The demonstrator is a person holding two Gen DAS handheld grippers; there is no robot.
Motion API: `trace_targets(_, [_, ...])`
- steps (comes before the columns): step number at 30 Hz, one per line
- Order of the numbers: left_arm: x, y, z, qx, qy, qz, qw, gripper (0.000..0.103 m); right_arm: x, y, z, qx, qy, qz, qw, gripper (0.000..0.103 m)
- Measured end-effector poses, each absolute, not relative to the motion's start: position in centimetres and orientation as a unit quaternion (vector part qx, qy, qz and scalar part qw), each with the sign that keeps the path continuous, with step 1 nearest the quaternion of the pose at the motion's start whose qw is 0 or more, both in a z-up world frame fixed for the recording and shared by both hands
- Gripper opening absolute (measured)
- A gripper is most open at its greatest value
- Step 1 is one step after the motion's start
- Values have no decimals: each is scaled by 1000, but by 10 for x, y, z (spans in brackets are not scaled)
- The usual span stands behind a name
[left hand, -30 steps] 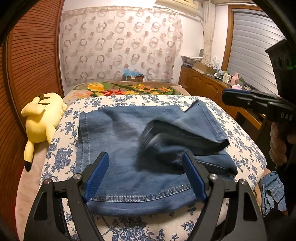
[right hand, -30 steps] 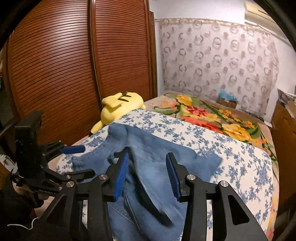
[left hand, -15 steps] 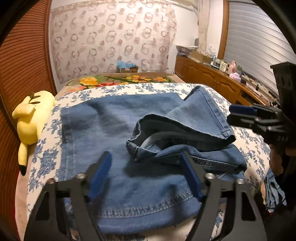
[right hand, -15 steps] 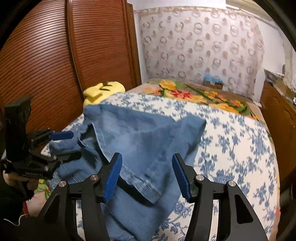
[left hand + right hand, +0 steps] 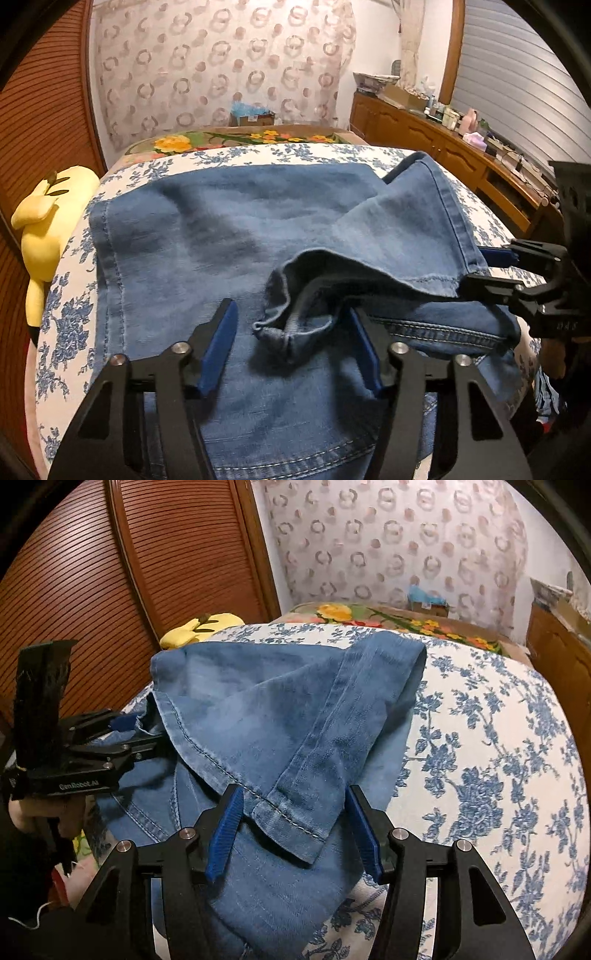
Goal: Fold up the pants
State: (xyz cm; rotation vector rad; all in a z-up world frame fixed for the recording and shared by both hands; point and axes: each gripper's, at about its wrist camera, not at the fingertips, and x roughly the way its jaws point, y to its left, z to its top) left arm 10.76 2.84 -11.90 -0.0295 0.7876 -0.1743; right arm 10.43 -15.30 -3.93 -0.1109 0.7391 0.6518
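The pants (image 5: 207, 236), faded blue denim with stitched hems, lie on the bed (image 5: 480, 738), one leg end folded over the spread cloth. Left gripper (image 5: 291, 347): jaws closing, spread around a crumpled hem, pads clear. Right gripper (image 5: 291, 827): jaws closing, spread around the hemmed leg end, pads clear. Both sit lower and nearer the denim than a second ago. The bedspread is white with blue flowers; a yellow plush toy (image 5: 40, 229) lies beside slatted wooden doors (image 5: 110, 572).
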Motion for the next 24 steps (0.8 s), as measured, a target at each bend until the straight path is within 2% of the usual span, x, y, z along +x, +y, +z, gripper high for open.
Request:
trace_targets(1, [105, 26, -118, -12, 379, -89, 921, 49, 103, -152, -37, -50, 352, 315, 880, 46])
trace_targets(3, [103, 23, -116, -9, 375, -97, 922, 39, 103, -151, -33, -48, 345, 319, 881, 22])
trace_targets(4, [101, 21, -115, -6, 372, -99, 923, 31, 101, -150, -29, -46, 337, 323, 883, 18])
trace_targets(5, [100, 19, -113, -6, 370, -101, 924, 28, 101, -152, -24, -43, 328, 327, 885, 15])
trace_targets(9, [91, 14, -97, 0, 351, -103, 931, 21, 97, -156, 5, -46, 292, 331, 896, 15])
trace_targets(18, [52, 15, -38, -4, 276, -118, 954, 19, 78, -150, 88, -68, 197, 346, 915, 14])
trace_targets(24, [31, 30, -18, -16, 259, -118, 959, 19, 86, -119, 112, -77, 184, 373, 906, 14])
